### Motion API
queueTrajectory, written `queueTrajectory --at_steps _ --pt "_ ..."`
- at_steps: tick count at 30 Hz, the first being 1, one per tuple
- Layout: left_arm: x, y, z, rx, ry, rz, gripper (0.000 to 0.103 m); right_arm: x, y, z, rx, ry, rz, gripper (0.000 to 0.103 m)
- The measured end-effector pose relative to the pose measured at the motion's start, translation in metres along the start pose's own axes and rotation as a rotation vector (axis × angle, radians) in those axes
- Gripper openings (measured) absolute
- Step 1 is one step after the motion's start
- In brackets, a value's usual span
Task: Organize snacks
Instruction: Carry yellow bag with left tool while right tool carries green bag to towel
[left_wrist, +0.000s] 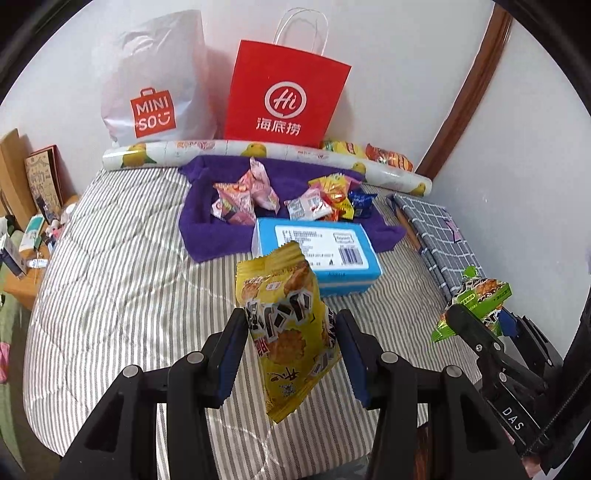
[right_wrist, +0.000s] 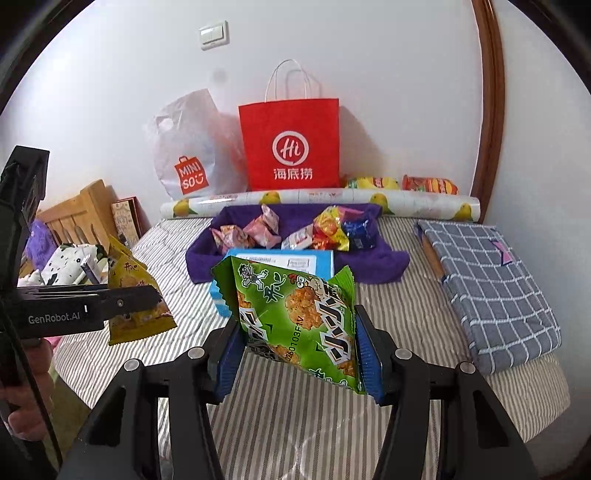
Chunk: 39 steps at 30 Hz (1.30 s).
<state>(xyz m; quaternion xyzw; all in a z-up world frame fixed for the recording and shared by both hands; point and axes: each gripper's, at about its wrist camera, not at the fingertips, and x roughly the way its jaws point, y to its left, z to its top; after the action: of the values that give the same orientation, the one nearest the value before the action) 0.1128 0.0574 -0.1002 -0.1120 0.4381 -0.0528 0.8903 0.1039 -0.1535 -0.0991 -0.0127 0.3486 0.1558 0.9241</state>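
Left claw (left_wrist: 291, 350): clenched on yellow snack packet (left_wrist: 291, 332), lifted above the bed (left_wrist: 110, 295)
Right claw (right_wrist: 295, 350): clenched on green snack packet (right_wrist: 299, 317)
Bed: striped quilt; purple towel (left_wrist: 218, 236) bearing small snacks; blue box (left_wrist: 317, 254) beside it
Wall: white; red paper bag (left_wrist: 284, 96)
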Motion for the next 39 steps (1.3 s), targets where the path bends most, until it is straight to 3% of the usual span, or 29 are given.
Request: queueTrajectory --at_steps 13,23,28,39 --pt "0.003 0.002 0.036 -0.009 -0.025 0.009 0.047 0.016 -0.008 0.045 -0.013 -0.034 0.013 0.055" --pt "0.014 0.008 0.044 -0.011 0.015 -0.008 0.047 0.01 -0.005 0.114 -0.096 -0.016 -0.004 0.055" --pt "0.021 0.004 0.045 0.009 0.043 -0.009 0.047 0.002 -0.002 0.13 -0.094 -0.026 0.008 0.055" --pt "0.014 0.006 0.056 0.018 0.021 -0.01 0.047 0.007 -0.007 0.152 -0.05 0.002 0.026 0.055"
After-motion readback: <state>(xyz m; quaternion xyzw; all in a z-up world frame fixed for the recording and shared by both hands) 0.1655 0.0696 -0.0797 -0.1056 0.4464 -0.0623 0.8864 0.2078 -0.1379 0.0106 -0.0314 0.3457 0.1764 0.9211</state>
